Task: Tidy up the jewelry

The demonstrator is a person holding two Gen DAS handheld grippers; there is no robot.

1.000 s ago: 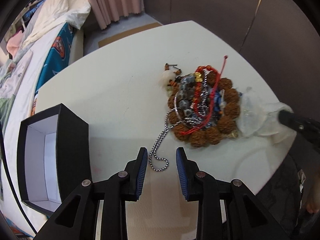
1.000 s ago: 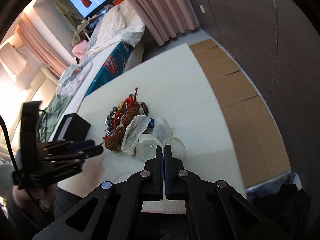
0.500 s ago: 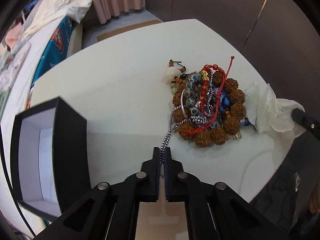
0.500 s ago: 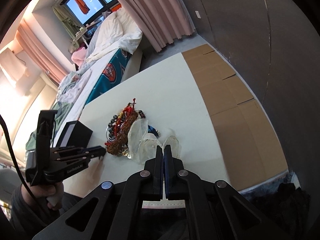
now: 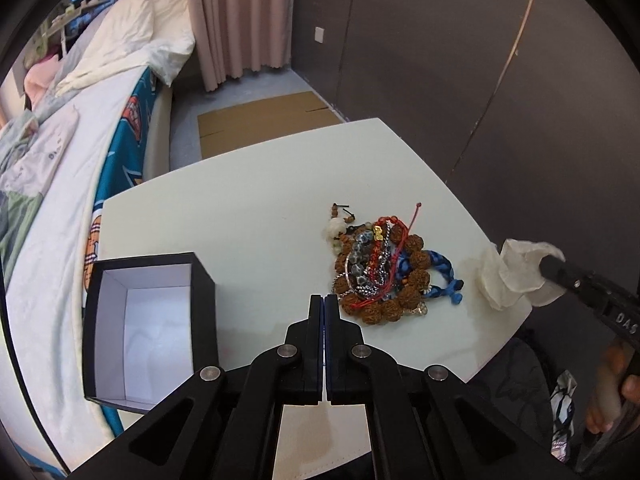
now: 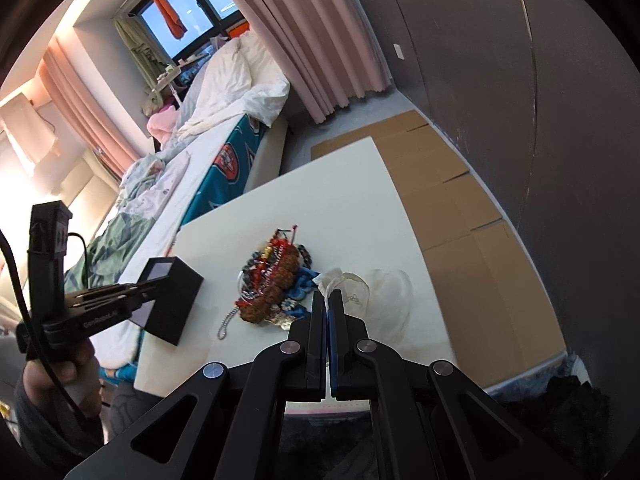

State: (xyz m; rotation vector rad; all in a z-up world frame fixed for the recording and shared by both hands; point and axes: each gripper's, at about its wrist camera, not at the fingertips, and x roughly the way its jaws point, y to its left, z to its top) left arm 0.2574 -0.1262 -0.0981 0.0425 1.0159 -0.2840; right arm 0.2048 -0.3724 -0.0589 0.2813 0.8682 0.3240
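Note:
A tangled pile of jewelry lies on the white table: brown bead bracelets, red cord, grey beads, a blue braid. It also shows in the right wrist view. My left gripper is shut, raised above the table beside the pile; a silver ball chain trails from the pile toward it, and I cannot tell if it is pinched. My right gripper is shut on a clear plastic bag, also seen in the left wrist view. An open black box with a white inside stands at the left.
A bed with bedding runs along the table's left side. Flattened cardboard lies on the floor to the right of the table. A dark wall stands behind. The table's front edge is near both grippers.
My left gripper shut on the chain end and then rose away from the table. My right gripper lifted the plastic bag up and off the jewelry pile, uncovering the blue braid.

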